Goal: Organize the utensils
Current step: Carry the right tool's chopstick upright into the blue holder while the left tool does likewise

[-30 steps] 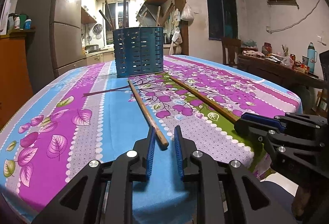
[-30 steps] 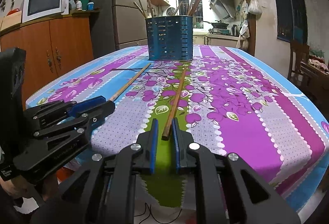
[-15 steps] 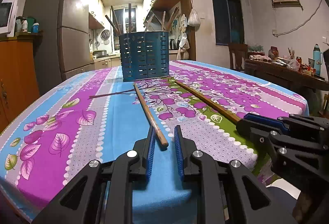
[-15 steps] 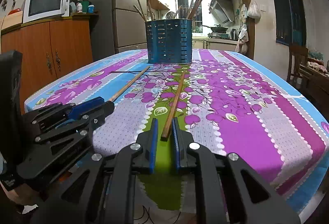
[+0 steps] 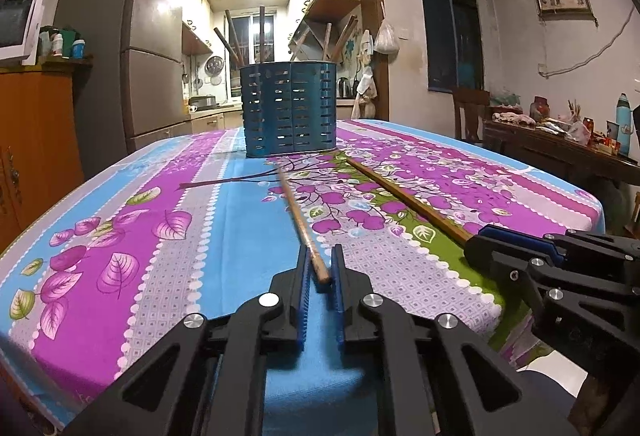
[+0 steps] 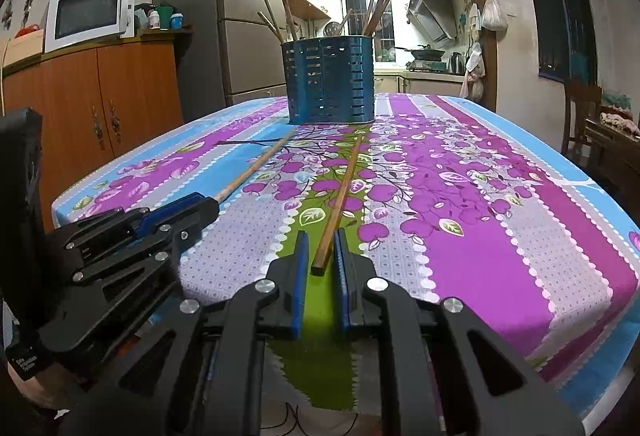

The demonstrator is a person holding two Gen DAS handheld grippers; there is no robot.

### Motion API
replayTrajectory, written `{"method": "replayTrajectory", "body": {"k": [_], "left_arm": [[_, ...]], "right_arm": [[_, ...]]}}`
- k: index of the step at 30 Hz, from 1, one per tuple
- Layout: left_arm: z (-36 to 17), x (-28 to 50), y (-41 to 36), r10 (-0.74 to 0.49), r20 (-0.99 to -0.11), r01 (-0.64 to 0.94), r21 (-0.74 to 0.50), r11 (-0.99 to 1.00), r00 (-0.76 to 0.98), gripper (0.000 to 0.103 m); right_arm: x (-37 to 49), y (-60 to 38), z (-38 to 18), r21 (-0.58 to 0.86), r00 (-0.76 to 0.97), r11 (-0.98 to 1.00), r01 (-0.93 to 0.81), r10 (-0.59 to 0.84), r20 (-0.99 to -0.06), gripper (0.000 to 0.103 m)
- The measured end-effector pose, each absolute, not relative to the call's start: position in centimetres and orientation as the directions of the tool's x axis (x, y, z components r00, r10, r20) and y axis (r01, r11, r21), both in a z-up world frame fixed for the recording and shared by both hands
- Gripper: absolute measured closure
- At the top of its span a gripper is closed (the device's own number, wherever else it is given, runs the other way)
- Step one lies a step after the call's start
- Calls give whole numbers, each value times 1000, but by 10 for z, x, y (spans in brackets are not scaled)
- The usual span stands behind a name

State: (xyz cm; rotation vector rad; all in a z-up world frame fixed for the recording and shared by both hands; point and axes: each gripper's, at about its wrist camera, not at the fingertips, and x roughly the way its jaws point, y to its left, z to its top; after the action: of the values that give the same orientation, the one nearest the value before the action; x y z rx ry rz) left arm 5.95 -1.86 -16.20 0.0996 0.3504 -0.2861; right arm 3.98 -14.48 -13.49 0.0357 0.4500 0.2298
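Note:
Two wooden chopsticks lie on the flowered tablecloth, pointing toward a blue slotted utensil holder (image 5: 289,108) at the far end, also in the right wrist view (image 6: 331,80). My left gripper (image 5: 320,263) straddles the near end of the left chopstick (image 5: 298,216); its jaws stand slightly apart, not clamped. My right gripper (image 6: 321,247) straddles the near end of the right chopstick (image 6: 340,199), jaws slightly apart. Each gripper shows in the other's view: the right one (image 5: 532,256) and the left one (image 6: 160,224). Several sticks stand in the holder.
The table's near edge (image 6: 440,316) runs just under both grippers. An orange cabinet (image 6: 100,107) with a microwave (image 6: 86,15) stands left. A chair and a cluttered side table (image 5: 560,143) stand right. A fridge (image 5: 140,67) is behind.
Both grippers have lowered and edged forward around the chopstick ends. The jaws have narrowed slightly. The chopsticks have not moved.

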Motion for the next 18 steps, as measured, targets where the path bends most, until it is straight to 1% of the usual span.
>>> {"method": "replayTrajectory", "body": {"k": [3,9,13,18], "left_arm": [[-161,58,-19,-256,-354,292,51,955,899,95],[-152,51,-15,-271,-349,303,39,952,897,95],[-130,39,-8,-283,-296,305,31,952,912,95],[-77,27,1,-304,-174,315,37,948,937,95]], "right_arm": [[40,-146,-135,95,874,972,-217,236,-425,95],[32,-147,-122,71,885,971,-230,239,-400,97],[21,-150,-96,34,907,970,-241,237,-347,97],[10,-154,-48,-23,938,965,-260,247,-245,98]]}}
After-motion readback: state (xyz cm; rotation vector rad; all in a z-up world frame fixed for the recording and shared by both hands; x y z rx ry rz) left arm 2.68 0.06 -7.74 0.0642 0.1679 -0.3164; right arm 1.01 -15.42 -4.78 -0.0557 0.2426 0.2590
